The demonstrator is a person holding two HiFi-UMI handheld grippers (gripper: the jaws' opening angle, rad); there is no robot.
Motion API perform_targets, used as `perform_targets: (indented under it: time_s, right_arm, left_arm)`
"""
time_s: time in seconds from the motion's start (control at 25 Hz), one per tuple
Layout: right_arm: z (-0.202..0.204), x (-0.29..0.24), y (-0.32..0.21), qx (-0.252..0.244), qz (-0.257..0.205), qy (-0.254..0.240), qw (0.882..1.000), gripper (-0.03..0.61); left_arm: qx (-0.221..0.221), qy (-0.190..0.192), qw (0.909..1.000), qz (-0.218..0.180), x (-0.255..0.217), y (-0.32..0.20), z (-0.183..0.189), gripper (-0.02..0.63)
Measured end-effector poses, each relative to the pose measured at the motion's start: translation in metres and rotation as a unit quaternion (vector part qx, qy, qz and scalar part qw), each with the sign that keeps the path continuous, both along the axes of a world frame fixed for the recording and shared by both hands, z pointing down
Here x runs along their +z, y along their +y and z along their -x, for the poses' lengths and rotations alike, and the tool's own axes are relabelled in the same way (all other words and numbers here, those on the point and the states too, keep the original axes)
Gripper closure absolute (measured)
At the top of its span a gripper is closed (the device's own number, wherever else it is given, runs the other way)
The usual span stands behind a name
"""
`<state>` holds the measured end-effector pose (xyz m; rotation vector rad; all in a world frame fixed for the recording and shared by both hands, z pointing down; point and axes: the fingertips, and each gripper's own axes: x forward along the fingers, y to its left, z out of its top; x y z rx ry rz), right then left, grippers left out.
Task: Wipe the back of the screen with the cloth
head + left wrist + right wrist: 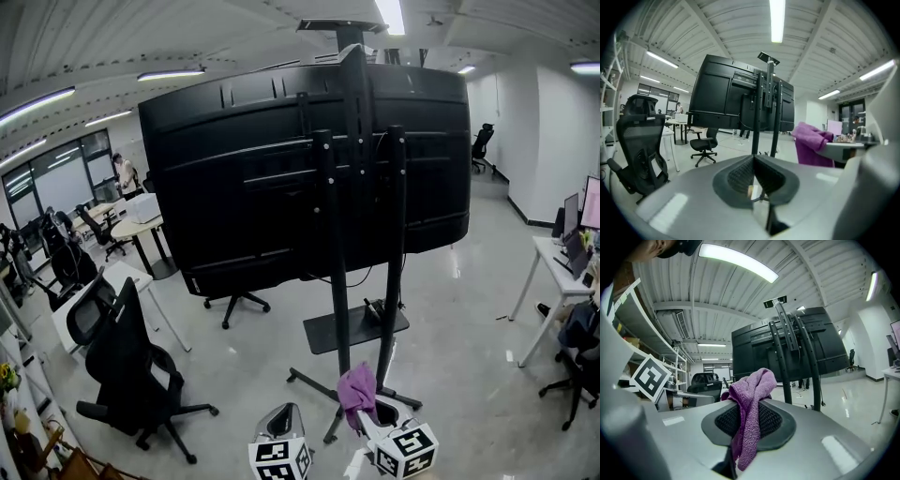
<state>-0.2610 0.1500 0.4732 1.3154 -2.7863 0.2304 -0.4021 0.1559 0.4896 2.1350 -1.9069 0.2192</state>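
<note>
In front of the large black flat screen (281, 169) on its black metal floor stand (339, 309), you face the screen's rear panel; the stand's two upright poles run down the middle of that back, and its base plate sits on the glossy floor below; your right claw (366, 414) is low before the foot of the stand, closed on the purple terry cloth (356, 392); in the right gripper view the right claw (747, 420) pinches the cloth (752, 394) between its dark ribbed pads, a bunched fold standing above them and a loose tail hanging below; the cloth is well apart from the screen's back, not touching it; your left claw (281, 417) is just beside the right one, on the side of the stand towards the black mesh office chair (131, 366); in the left gripper view the left claw (754, 173) has its pads pressed together with nothing between them, pointing at the stand; a white tabletop (553, 253) stands well off to the other side of the stand.
</note>
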Motion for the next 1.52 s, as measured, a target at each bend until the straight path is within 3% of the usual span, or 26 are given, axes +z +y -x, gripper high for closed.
perform_targets:
  time_s: [0.28,0.52,0.64,0.8,0.96,1.04,1.16,1.24,1.36,1.52]
  right_arm:
    - [0.053,-0.016,-0.086,-0.034,-0.003,0.019,0.999,0.515]
    - [0.094,-0.063,-0.172,-0.066,-0.049,0.018,0.997,0.515]
    - [0.113,-0.132,-0.219,-0.097,-0.106,0.025,0.989,0.515]
    - [0.136,-0.277,-0.277,-0.123,-0.206,0.051,0.969,0.515]
    - [0.157,-0.415,-0.312,-0.092,-0.312,0.080,0.942,0.515]
    - [0.169,-0.470,-0.327,-0.070,-0.341,0.078,0.934,0.515]
    - [0.182,-0.525,-0.365,-0.041,-0.320,0.043,0.946,0.515]
    - [0.185,-0.539,-0.398,0.010,-0.302,0.041,0.952,0.515]
    - [0.183,-0.540,-0.445,0.095,-0.289,0.074,0.950,0.515]
    - [0.195,-0.540,-0.463,0.106,-0.277,0.063,0.953,0.515]
  left_arm:
    - [-0.002,-0.014,0.9999,0.000,-0.014,-0.093,0.038,0.606]
    - [-0.015,-0.025,0.9995,-0.007,-0.043,-0.168,0.062,0.606]
    - [-0.010,-0.038,0.9991,-0.015,-0.090,-0.214,0.075,0.606]
    - [-0.007,-0.038,0.9964,-0.076,-0.214,-0.281,0.107,0.606]
    - [-0.028,-0.062,0.9889,-0.132,-0.348,-0.327,0.143,0.606]
    - [-0.042,-0.083,0.9825,-0.161,-0.405,-0.340,0.156,0.606]
    - [-0.060,-0.113,0.9701,-0.207,-0.468,-0.360,0.174,0.606]
    - [-0.079,-0.126,0.9628,-0.226,-0.489,-0.376,0.190,0.606]
    - [-0.093,-0.138,0.9606,-0.223,-0.492,-0.395,0.210,0.606]
    - [-0.080,-0.132,0.9630,-0.221,-0.483,-0.397,0.232,0.606]
